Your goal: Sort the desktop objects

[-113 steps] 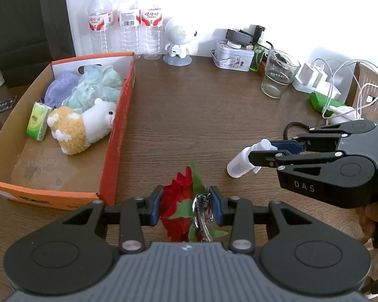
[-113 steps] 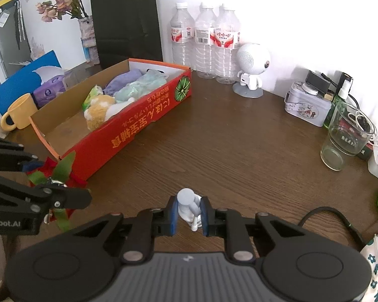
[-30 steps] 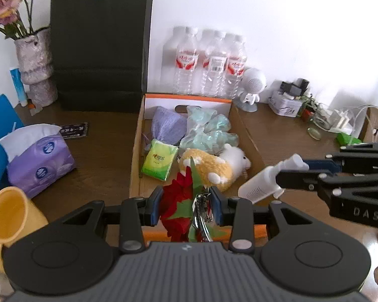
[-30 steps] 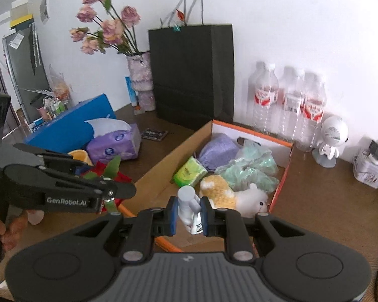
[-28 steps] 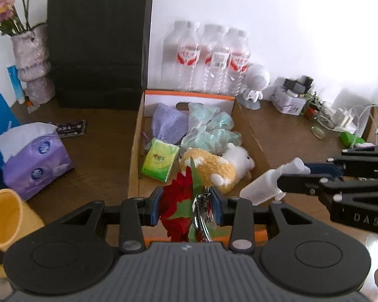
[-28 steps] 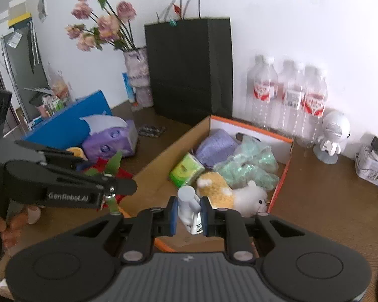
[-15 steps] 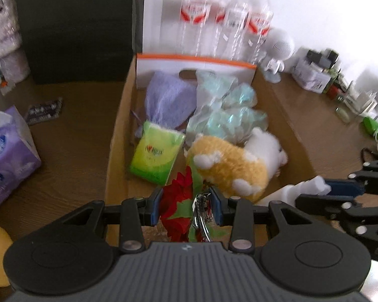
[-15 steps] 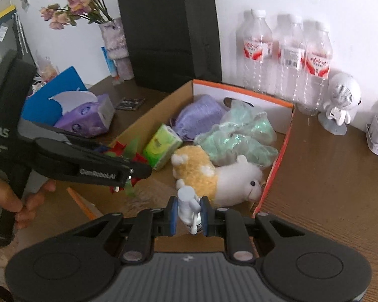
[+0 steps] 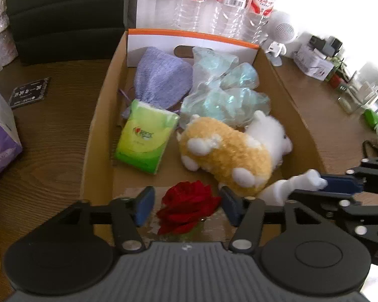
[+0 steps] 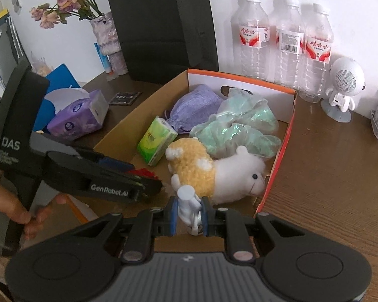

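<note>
My left gripper (image 9: 186, 205) is open over the near end of the cardboard box (image 9: 98, 125). A red artificial rose (image 9: 187, 207) lies between and below its spread pads, free of them. In the right wrist view the left gripper (image 10: 148, 185) reaches into the box (image 10: 286, 136) and a bit of the rose (image 10: 147, 172) shows behind it. My right gripper (image 10: 188, 212) is shut on a white spray bottle (image 10: 188, 205), held over the box's near right end; the bottle also shows in the left wrist view (image 9: 289, 186).
The box holds a plush sheep (image 9: 229, 151), a green tissue pack (image 9: 146, 136), a purple pouch (image 9: 162, 83) and teal mesh bags (image 9: 226, 93). Three water bottles (image 10: 284, 37), a white robot speaker (image 10: 345, 88), a black bag (image 10: 163, 25) and purple tissues (image 10: 75, 115) stand around it.
My left gripper has opened and let go of the red rose, which now lies in the box's near end. Both grippers have moved lower and closer over the box.
</note>
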`<state>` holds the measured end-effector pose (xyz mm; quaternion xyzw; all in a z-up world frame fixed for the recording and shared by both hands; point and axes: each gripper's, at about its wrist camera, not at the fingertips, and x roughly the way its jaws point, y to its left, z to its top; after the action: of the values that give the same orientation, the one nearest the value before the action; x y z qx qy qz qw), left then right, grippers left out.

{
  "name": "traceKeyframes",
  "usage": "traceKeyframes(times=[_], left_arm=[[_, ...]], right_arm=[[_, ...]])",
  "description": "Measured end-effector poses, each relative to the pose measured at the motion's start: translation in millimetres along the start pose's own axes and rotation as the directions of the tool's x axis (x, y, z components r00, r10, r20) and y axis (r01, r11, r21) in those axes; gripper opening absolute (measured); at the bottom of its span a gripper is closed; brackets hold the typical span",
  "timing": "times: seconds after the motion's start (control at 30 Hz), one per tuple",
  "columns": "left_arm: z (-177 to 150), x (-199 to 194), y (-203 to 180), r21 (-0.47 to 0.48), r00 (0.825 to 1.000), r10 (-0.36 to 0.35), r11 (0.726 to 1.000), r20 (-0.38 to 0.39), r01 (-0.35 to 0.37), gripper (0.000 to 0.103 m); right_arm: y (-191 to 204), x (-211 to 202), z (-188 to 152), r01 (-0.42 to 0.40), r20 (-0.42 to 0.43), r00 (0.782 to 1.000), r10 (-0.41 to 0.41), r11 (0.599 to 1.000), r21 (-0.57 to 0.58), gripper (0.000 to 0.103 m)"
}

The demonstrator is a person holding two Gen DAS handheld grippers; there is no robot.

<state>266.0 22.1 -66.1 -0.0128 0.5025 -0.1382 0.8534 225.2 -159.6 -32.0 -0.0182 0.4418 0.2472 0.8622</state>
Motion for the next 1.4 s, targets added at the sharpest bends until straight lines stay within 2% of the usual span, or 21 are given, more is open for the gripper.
traceKeyframes(times=[0.03, 0.1, 0.2, 0.3, 0.47, 0.53, 0.63, 0.7, 0.83, 0.93, 1.23, 1.4], left_arm=[[-1, -4, -1, 0.002, 1.000, 0.008, 1.000, 0.011, -0.008, 0.081], [-2, -12, -3, 0.007, 0.999, 0.030, 1.000, 0.041, -0.030, 0.093], [-3, -27, 0, -0.003, 0.997, 0.037, 0.999, 0.072, -0.037, 0.094], [-8, -42, 6, -0.024, 0.994, 0.056, 0.998, 0.093, -0.054, 0.097], [-22, -71, 15, -0.069, 0.989, 0.074, 0.995, 0.132, -0.065, 0.103], [-30, -85, 17, -0.076, 0.985, 0.083, 0.994, 0.154, -0.072, 0.103], [-44, -104, 16, -0.072, 0.979, 0.089, 0.994, 0.181, -0.077, 0.103], [-52, -114, 15, -0.071, 0.978, 0.092, 0.994, 0.189, -0.080, 0.103], [-69, -134, 13, -0.078, 0.972, 0.098, 0.993, 0.211, -0.083, 0.103], [-80, -146, 12, -0.084, 0.968, 0.104, 0.993, 0.228, -0.087, 0.103], [-117, -187, -6, -0.051, 0.956, 0.099, 0.995, 0.276, -0.088, 0.103], [-138, -197, -12, -0.068, 0.960, 0.091, 0.995, 0.264, -0.076, 0.103]], right_arm=[[0, 0, 0, 0.005, 0.003, 1.000, -0.005, 1.000, 0.003, 0.022], [1, -3, -1, 0.010, 0.011, 1.000, -0.011, 1.000, 0.005, 0.026], [4, -7, -2, 0.018, 0.023, 1.000, -0.019, 1.000, 0.006, 0.032], [7, -11, -3, 0.026, 0.036, 0.999, -0.027, 1.000, 0.008, 0.046], [18, -32, -5, 0.043, 0.084, 0.996, -0.043, 0.999, -0.003, 0.062], [24, -46, -7, 0.061, 0.112, 0.992, -0.060, 0.998, -0.001, 0.074], [32, -62, -14, 0.062, 0.130, 0.990, -0.064, 0.998, 0.013, 0.082], [37, -72, -20, 0.061, 0.135, 0.989, -0.064, 0.998, 0.023, 0.085], [52, -91, -36, 0.061, 0.139, 0.988, -0.064, 0.998, 0.028, 0.098], [63, -104, -50, 0.069, 0.136, 0.988, -0.071, 0.997, 0.026, 0.103], [84, -144, -83, 0.123, 0.163, 0.977, -0.135, 0.989, 0.086, 0.103], [94, -159, -105, 0.143, 0.163, 0.973, -0.162, 0.982, 0.122, 0.103]])
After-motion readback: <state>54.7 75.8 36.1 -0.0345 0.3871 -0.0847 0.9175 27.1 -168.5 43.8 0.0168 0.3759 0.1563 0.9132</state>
